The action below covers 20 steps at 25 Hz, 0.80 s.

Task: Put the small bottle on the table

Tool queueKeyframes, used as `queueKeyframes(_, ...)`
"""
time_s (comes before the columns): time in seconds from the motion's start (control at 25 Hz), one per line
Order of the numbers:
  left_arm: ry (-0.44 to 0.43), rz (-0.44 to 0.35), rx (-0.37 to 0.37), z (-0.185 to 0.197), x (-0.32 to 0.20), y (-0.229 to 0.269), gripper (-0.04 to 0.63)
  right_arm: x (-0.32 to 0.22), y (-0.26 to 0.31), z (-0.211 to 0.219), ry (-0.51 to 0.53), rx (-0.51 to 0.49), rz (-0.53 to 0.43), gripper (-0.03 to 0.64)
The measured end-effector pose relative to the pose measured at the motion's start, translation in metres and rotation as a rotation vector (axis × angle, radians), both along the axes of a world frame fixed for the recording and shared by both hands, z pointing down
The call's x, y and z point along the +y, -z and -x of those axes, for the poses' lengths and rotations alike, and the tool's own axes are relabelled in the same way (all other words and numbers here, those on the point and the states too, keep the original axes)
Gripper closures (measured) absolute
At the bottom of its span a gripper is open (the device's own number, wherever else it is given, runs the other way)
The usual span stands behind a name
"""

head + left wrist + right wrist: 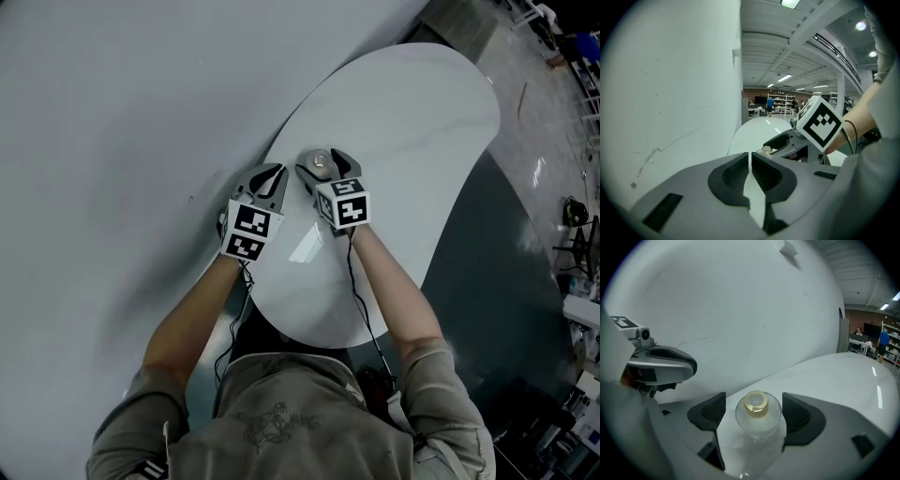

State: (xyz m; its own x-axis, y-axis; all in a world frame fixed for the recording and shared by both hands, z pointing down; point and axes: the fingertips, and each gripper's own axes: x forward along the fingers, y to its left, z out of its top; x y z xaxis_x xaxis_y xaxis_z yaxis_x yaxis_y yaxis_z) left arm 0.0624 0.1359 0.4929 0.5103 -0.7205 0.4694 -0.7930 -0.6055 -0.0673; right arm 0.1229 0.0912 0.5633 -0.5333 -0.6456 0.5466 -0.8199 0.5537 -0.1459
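right gripper (pixel 754 405): fingers pinching the small bottle (pixel 758 416) at its clear body, lower centre of frame, over the desk (pixel 422 141) | left gripper (pixel 750 160): fingers pressed together, empty | bottle probably light, stiff, smooth, maybe breakable; hold the wide body, gently.

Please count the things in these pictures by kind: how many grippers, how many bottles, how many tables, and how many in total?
Grippers: 2, the grey left gripper and the grey right gripper
Bottles: 1, the small clear bottle with a gold neck, held by the right gripper
Tables: 1, the white oval table
Total: 4
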Motion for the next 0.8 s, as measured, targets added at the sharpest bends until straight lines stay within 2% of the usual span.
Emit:
queueKeyframes(0.2,-0.024,-0.039,0.01,0.007,-0.042,-0.009,0.563,-0.04,0.013,0.006,0.012,0.022,-0.078,0.273)
queueKeyframes(0.32,-0.042,-0.081,0.023,0.027,-0.128,-0.002,0.563,-0.123,0.032,0.02,-0.021,0.011,-0.134,0.275)
queueKeyframes(0.44,-0.07,-0.152,0.002,0.026,-0.222,-0.006,0.563,-0.21,0.038,0.014,-0.046,0.004,-0.199,0.276)
queueKeyframes(0.52,-0.085,-0.183,-0.01,0.023,-0.237,0.001,0.563,-0.221,0.053,0.007,-0.06,-0.002,-0.235,0.282)
queueKeyframes(0.64,-0.094,-0.224,-0.006,0.023,-0.227,0.025,0.563,-0.205,0.089,-0.001,-0.087,-0.025,-0.31,0.397)
queueKeyframes(0.72,-0.101,-0.261,-0.011,0.027,-0.231,0.044,0.563,-0.204,0.118,-0.004,-0.11,-0.047,-0.36,0.413)
queueKeyframes(0.8,-0.117,-0.307,-0.037,0.028,-0.257,0.06,0.563,-0.223,0.144,-0.009,-0.14,-0.064,-0.409,0.443)
